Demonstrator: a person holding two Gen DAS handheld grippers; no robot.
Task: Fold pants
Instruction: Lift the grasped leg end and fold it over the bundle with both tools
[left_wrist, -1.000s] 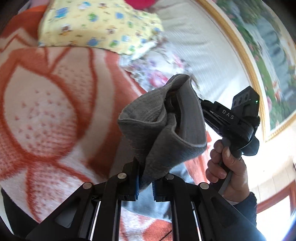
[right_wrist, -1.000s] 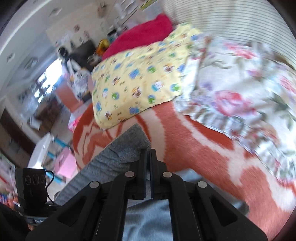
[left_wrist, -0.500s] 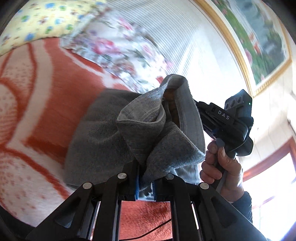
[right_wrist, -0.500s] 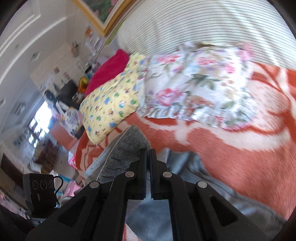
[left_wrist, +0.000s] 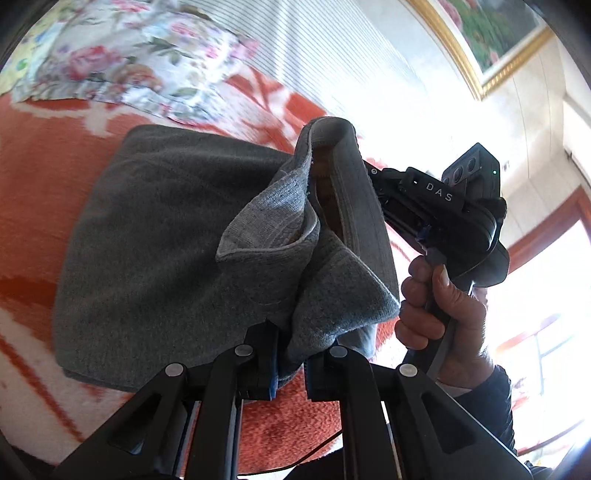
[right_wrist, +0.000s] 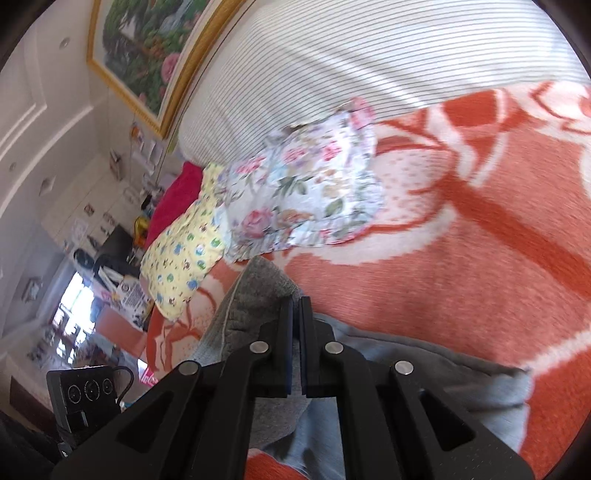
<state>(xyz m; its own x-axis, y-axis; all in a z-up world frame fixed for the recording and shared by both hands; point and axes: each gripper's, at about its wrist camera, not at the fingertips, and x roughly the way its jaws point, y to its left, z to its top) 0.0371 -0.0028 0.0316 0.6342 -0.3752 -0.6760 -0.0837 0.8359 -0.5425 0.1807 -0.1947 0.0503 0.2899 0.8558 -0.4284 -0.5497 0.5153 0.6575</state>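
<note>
Pinching only a thin edge of the grey pants (left_wrist: 159, 251), left gripper (left_wrist: 290, 354) and right gripper (right_wrist: 295, 325) risk slippage mid-fold, dumping fabric crooked onto the blanket (right_wrist: 461, 266).

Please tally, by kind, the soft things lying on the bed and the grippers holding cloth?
Pants: 1, grey pants
Pillows: 3, floral pillow, yellow pillow, pink pillow
Blankets: 1, orange blanket
Grippers: 2, left gripper, right gripper, each shut on the pants
Total: 7
</note>
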